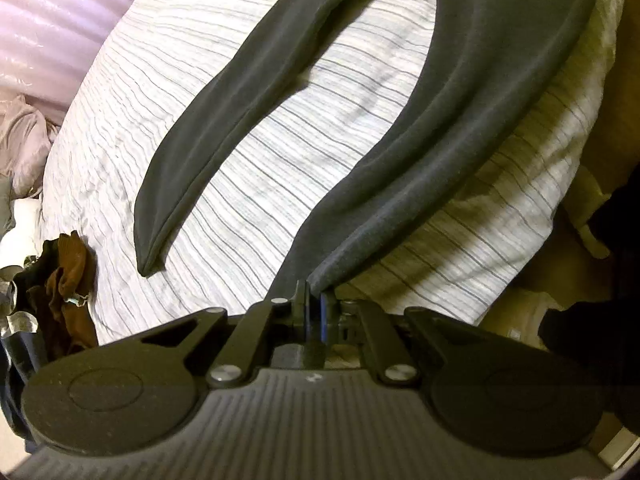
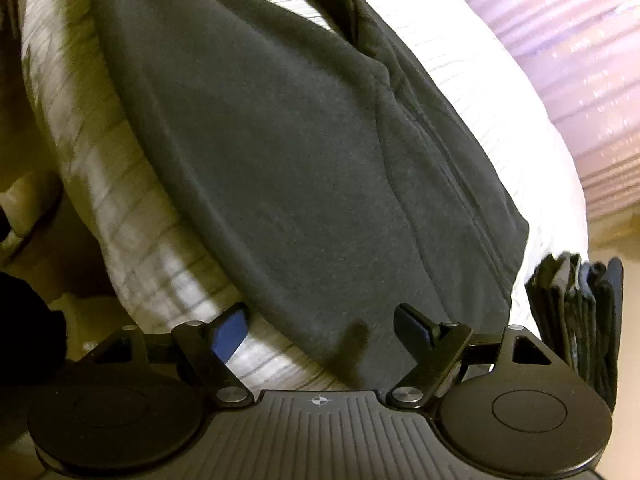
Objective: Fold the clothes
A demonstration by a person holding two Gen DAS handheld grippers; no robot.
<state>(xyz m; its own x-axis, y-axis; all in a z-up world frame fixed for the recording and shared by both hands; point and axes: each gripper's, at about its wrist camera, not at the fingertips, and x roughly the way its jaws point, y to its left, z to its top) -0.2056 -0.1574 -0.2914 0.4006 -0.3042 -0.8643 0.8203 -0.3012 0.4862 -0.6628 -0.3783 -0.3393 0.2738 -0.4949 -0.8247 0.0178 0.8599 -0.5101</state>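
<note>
Dark grey trousers (image 1: 472, 120) lie spread on a white striped bedspread (image 1: 280, 168), the two legs fanned apart. My left gripper (image 1: 310, 300) is shut on the hem of the nearer leg, which is lifted off the bed. The other leg (image 1: 208, 140) lies flat, its hem pointing to the lower left. In the right wrist view the waist end of the trousers (image 2: 300, 184) fills the frame. My right gripper (image 2: 320, 330) stands open just above the waistband edge, its fingers either side of the cloth and not pressing on it.
A heap of brown and dark clothes (image 1: 64, 288) sits at the bed's left edge. A stack of folded dark garments (image 2: 576, 320) stands at the bed's right corner. A pale pink curtain (image 2: 572, 60) hangs behind. The floor (image 1: 592, 92) shows beyond the bed edge.
</note>
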